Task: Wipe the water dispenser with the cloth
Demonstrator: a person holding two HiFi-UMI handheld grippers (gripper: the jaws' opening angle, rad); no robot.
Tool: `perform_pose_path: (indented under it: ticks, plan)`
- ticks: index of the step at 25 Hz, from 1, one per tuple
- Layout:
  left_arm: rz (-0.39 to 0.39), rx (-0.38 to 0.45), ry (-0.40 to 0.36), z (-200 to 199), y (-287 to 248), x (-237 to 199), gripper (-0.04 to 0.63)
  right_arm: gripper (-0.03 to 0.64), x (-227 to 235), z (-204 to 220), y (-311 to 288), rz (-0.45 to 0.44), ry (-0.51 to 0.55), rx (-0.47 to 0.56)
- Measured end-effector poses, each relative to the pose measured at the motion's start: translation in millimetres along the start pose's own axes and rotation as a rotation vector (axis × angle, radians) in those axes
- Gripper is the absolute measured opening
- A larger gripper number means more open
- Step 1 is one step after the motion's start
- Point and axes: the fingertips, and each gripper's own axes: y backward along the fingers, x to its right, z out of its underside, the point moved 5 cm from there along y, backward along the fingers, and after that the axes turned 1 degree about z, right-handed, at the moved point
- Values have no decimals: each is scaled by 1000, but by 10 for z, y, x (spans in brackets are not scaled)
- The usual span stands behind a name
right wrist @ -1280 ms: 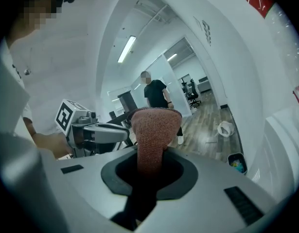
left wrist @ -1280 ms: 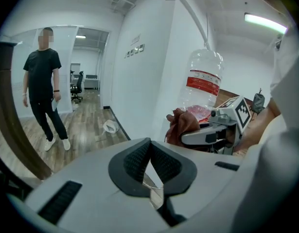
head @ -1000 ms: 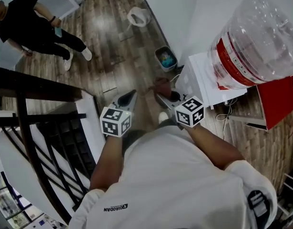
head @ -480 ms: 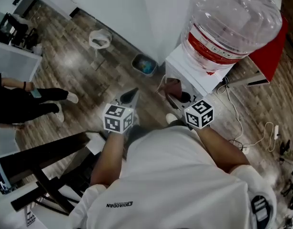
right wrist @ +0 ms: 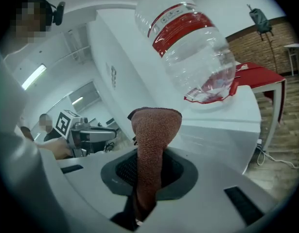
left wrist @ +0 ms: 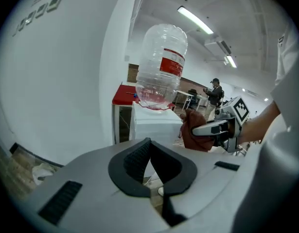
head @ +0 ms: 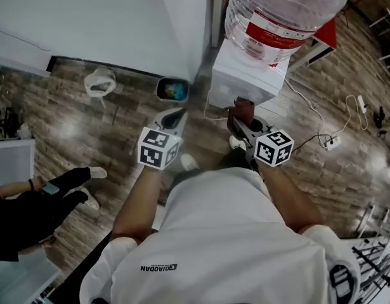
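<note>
The right gripper (head: 240,119) was clenched on a reddish-brown cloth (right wrist: 152,130). In the right gripper view the cloth rose upright from between the closed jaws, and its folded top stood in front of the water dispenser (right wrist: 227,125) at 3 o'clock. I could not tell whether cloth and dispenser touched.

In the head view, the white dispenser body stood at 1 o'clock. The clear bottle (head: 283,5), with its red label, sat upside down on top. The cloth hung just beside the dispenser's lower front edge, at about 6 o'clock of it.

The left gripper (head: 177,115) was held at 11 o'clock of the wearer's chest, well apart from the dispenser. In its own view the jaws met at the tips with nothing between them. That view showed the dispenser and the right gripper with the cloth at 2 o'clock.

A small bin (head: 173,88) with blue contents stood on the wood floor at 9 o'clock of the dispenser, against the white wall. A power strip (head: 332,143) lay at 4 o'clock of it. A bystander's leg and shoe (head: 87,173) showed at 8 o'clock of the frame.
</note>
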Motion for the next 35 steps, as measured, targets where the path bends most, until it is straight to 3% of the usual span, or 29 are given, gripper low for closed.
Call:
perform_pose_path:
  ticks: [6,10,14,19,26,35]
  plan:
    - [138,-25,-65,92,-91,-73,-11,55,-25,321,286,165,-243,175]
    - [191,-74,-90,206,-190,-30,-11,55,206,728,347,229,-537,299]
    - [231,-123,-102,353,-339,62,-11,55,764,1430,115,287,-863,418]
    - [250,-187,-85,601,-632,221,-11,55,1696,2324,-348,406,-1156,547]
    - [244,-247,-69,843,-957,332,-11,55,2510,3067,-853,524,-1374,679]
    - [254,-332,-60,1223,-1113,412,-11,55,3049,3470,-1246,526,-1459,700]
